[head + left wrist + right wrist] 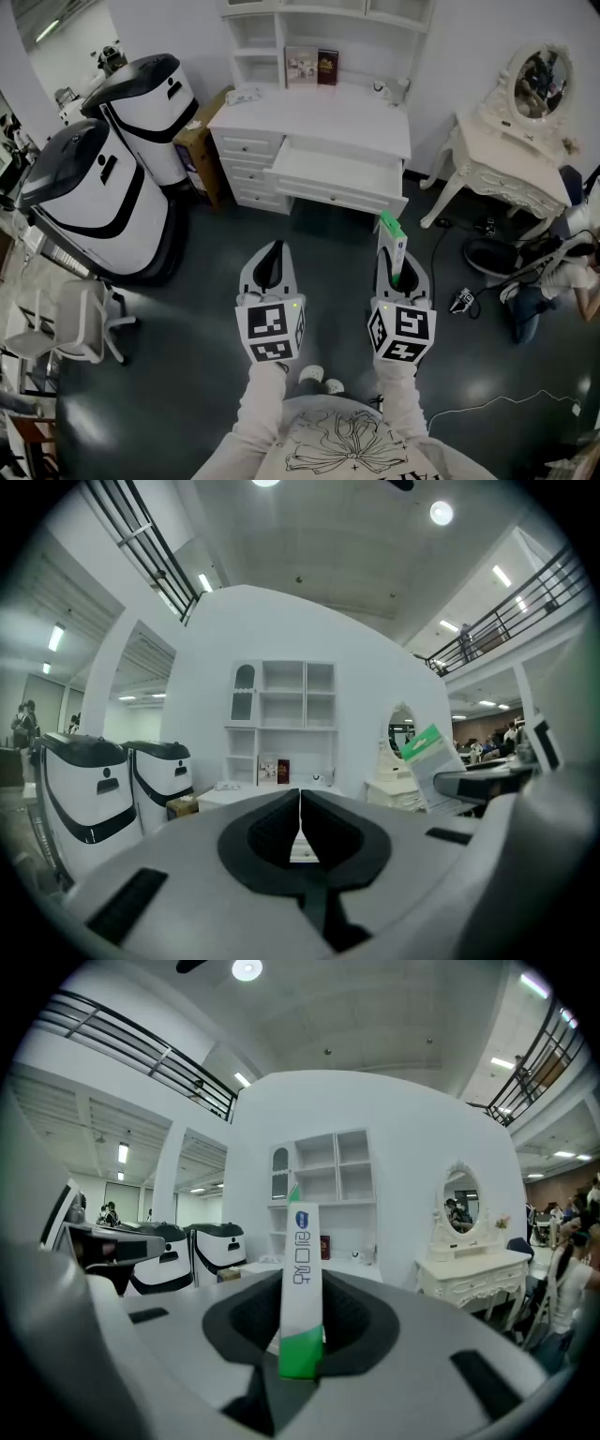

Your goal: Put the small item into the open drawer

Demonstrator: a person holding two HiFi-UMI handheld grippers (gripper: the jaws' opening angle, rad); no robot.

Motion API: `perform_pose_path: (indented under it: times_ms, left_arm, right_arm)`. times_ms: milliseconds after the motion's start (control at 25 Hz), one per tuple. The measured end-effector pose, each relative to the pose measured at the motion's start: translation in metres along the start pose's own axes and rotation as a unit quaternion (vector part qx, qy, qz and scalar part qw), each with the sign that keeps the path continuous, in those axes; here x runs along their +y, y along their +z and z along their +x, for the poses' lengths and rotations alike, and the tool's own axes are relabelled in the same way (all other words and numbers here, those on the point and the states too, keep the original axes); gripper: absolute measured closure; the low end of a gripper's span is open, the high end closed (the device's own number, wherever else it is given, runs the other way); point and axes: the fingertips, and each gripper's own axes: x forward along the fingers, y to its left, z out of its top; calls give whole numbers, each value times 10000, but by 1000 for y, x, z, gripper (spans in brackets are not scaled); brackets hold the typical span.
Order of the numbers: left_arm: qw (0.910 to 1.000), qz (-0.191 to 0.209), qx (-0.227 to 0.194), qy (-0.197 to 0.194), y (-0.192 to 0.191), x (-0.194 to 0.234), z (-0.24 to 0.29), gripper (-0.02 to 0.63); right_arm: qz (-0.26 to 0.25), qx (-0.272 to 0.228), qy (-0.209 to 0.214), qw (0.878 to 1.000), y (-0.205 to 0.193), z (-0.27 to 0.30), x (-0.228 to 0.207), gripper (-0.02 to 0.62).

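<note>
My right gripper is shut on a slim white and green box that sticks out ahead of its jaws; in the right gripper view the box stands upright between the jaws of the right gripper. My left gripper is beside it, shut with nothing in it, its jaws touching in the left gripper view. Ahead stands a white desk with its wide middle drawer pulled open. Both grippers hover over the dark floor, short of the drawer.
Two large white and black machines stand at the left. A white dressing table with an oval mirror stands at the right, with cables and a person on the floor beside it. A white chair is at the lower left.
</note>
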Motion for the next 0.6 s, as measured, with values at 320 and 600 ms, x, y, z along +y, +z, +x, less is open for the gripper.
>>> perform_pose_path:
  times_ms: [320,600]
  left_arm:
    - [9999,-39,29,-102,-4,13,10,600]
    - [9997,15,79,-223,-8,20,18,600]
  right_arm:
    - [137,-36,-79,9999,-1,13,7,506]
    - [323,-29,-103,9994,-5,17,12,506]
